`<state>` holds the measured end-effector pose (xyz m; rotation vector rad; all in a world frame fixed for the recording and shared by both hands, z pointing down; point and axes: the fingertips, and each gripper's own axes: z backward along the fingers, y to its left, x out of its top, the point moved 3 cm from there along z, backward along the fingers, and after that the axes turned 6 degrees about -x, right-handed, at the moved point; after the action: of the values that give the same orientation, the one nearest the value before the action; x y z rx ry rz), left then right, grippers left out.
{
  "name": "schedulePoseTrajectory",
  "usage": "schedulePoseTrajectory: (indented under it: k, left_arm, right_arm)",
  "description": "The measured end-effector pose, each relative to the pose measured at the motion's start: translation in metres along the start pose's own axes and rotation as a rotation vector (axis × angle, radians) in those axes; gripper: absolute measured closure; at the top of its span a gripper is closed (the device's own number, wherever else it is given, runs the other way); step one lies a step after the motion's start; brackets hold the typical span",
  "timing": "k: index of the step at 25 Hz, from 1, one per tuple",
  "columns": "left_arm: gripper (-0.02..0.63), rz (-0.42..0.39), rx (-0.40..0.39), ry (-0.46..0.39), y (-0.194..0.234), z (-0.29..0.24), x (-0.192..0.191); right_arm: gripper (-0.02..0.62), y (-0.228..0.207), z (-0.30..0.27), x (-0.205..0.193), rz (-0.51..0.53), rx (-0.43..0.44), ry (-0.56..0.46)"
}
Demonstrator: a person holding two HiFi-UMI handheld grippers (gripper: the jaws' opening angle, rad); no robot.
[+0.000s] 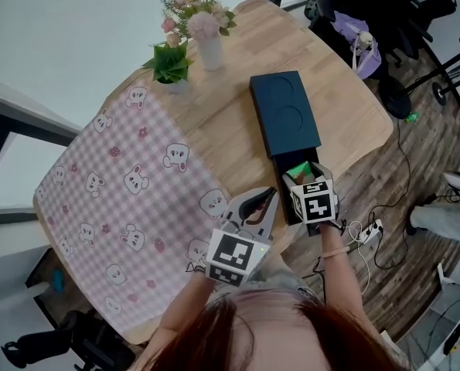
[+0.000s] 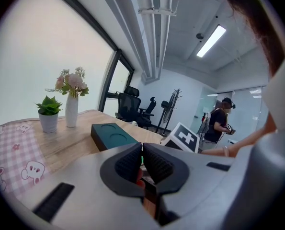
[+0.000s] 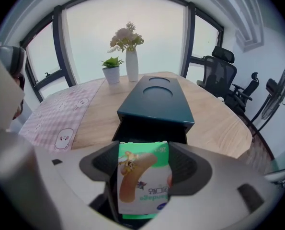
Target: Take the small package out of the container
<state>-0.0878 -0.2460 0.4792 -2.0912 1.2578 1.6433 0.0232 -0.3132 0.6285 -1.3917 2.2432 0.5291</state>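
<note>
Green small package (image 3: 143, 186) sits clamped in the right gripper (image 3: 143, 176) over the open container (image 3: 156, 99), left gripper (image 2: 142, 164) closed on nothing beside it; a slack pinch could drop it back inside.

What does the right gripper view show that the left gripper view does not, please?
Only the right gripper view: the small package clamped in the jaws of the right gripper, before the open drawer. Only the left gripper view: the left gripper with jaws shut together, and a person standing in the background. Both: the dark container, flower vase, potted plant and checked cloth.
</note>
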Motion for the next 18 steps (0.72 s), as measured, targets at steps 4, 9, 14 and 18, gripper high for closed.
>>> schedulePoseTrajectory:
  k: [4, 9, 14, 18]
  left_arm:
    - [0.591, -0.023, 0.016, -0.005, -0.004, 0.000, 0.004]
    - [0.591, -0.025, 0.035, -0.010, -0.020, 0.004, 0.005]
    - [0.591, -0.042, 0.061, -0.046, -0.032, 0.008, 0.017]
    - [0.591, -0.057, 0.090, -0.065, -0.045, 0.016, 0.024]
  right_arm:
    - [0.275, -0.001, 0.014, 0.008, -0.037, 0.012, -0.061]
    - [0.275, -0.004, 0.041, 0.013, -0.068, 0.030, -0.130]
    - [0.275, -0.010, 0.067, 0.020, -0.108, 0.038, -0.216]
    - [0.275, -0.016, 0.092, 0.023, -0.124, 0.044, -0.277]
